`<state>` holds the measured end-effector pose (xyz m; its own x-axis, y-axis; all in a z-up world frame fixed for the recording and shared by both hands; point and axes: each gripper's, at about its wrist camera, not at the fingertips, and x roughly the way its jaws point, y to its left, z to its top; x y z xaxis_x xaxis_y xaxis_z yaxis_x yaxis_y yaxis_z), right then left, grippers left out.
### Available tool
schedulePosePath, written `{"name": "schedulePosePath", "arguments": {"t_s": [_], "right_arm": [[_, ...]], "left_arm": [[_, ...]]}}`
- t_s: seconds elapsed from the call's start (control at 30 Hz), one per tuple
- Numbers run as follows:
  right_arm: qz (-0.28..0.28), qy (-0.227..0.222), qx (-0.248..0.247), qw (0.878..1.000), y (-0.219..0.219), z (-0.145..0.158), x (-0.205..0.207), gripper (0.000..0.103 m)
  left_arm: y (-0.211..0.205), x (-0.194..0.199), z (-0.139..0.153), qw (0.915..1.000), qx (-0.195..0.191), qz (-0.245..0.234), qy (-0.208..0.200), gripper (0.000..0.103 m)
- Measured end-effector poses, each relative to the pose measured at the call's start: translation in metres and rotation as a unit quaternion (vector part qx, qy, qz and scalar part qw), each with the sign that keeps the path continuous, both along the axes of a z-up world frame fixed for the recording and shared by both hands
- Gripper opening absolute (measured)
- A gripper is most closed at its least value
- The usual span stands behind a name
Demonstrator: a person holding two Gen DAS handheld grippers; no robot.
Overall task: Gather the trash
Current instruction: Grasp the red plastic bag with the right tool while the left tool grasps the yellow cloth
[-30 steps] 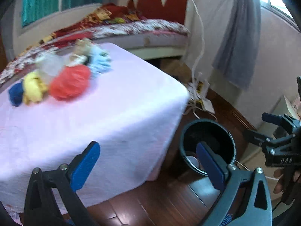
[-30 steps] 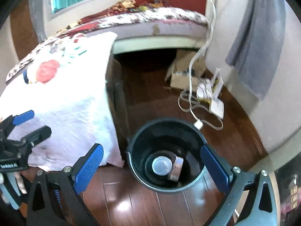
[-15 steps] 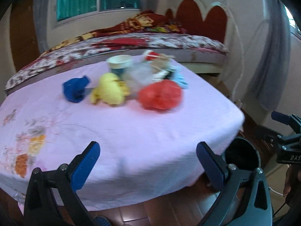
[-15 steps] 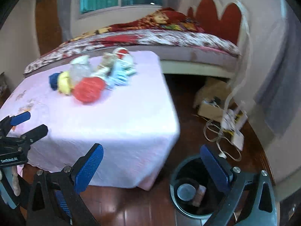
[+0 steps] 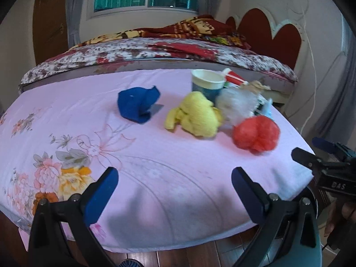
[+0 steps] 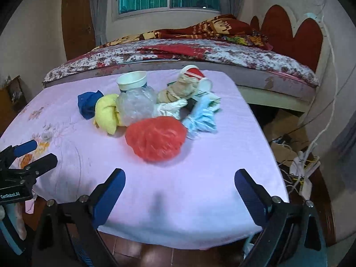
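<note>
A pile of trash lies on the pink-clothed table (image 6: 200, 166): a red plastic bag (image 6: 155, 141) nearest me, a yellow wad (image 6: 106, 113), a blue wad (image 6: 89, 103), a clear plastic bag (image 6: 136, 104), a paper cup (image 6: 132, 81), a light blue face mask (image 6: 203, 116) and a tipped red-and-white cup (image 6: 195, 75). My right gripper (image 6: 180, 178) hangs over the table's front edge short of the red bag; its jaws are closing with nothing between them. My left gripper (image 5: 174, 178) stands open and empty, with the blue wad (image 5: 138, 103) and yellow wad (image 5: 195, 118) well ahead of it.
A bed (image 6: 200, 51) runs behind the table. Cables and a power strip (image 6: 304, 169) lie on the wooden floor to the right, near a cardboard box (image 6: 280, 122). The dark bin's rim (image 5: 311, 192) peeks out below the table's right corner.
Both views have swung from the black bin on the floor to the tabletop, and the trash pile now sits in the middle. Both grippers stay empty.
</note>
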<state>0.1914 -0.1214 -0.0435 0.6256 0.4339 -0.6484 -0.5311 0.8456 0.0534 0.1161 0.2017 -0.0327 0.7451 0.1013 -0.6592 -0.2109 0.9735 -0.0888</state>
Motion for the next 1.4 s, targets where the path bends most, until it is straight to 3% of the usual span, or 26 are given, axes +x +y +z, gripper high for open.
{"name": "schedulePosePath", "arguments": {"t_s": [0.23,0.27,0.3,0.37,0.47,0.7,0.93,1.17,1.23,1.3,1.4], "right_arm": [[0.003,0.027,-0.005,1.000,0.044,-0.016,0.042,0.093],[0.004,0.034,-0.006,0.999,0.049,-0.020,0.047,0.087],[0.006,0.043,-0.007,0.999,0.051,-0.023,0.051,0.074],[0.012,0.065,0.002,0.998,0.055,-0.032,0.060,0.062],[0.017,0.064,0.020,0.998,0.050,-0.031,0.058,0.042],[-0.010,0.021,0.045,0.999,0.021,-0.007,0.045,0.039],[-0.054,0.013,0.056,0.997,0.003,-0.003,0.069,0.039],[-0.042,0.020,0.054,0.997,0.005,-0.012,0.078,0.039],[-0.033,0.021,0.051,0.998,0.008,-0.014,0.076,0.039],[-0.030,0.019,0.045,0.998,0.010,-0.016,0.074,0.039],[-0.026,0.017,0.046,0.998,0.010,-0.013,0.068,0.038]], "left_arm": [[0.016,0.021,-0.011,0.9999,-0.010,0.001,0.013,0.101],[0.016,0.023,-0.013,0.9998,-0.012,-0.001,0.014,0.101],[0.016,0.026,-0.015,0.9998,-0.014,-0.002,0.015,0.101],[0.015,0.031,-0.017,0.9997,-0.018,-0.006,0.016,0.101],[0.012,0.036,-0.018,0.9996,-0.021,-0.012,0.016,0.100],[-0.004,0.058,-0.016,0.9992,-0.021,-0.029,0.015,0.098],[-0.004,0.091,-0.019,0.9990,-0.023,-0.032,0.020,0.095],[0.006,0.124,-0.028,0.9965,-0.061,-0.043,0.038,0.074],[0.005,0.129,-0.031,0.9937,-0.081,-0.066,0.041,0.043],[0.002,0.125,-0.029,0.9942,-0.077,-0.065,0.037,0.035],[0.001,0.108,-0.020,0.9966,-0.055,-0.059,0.019,0.034]]}}
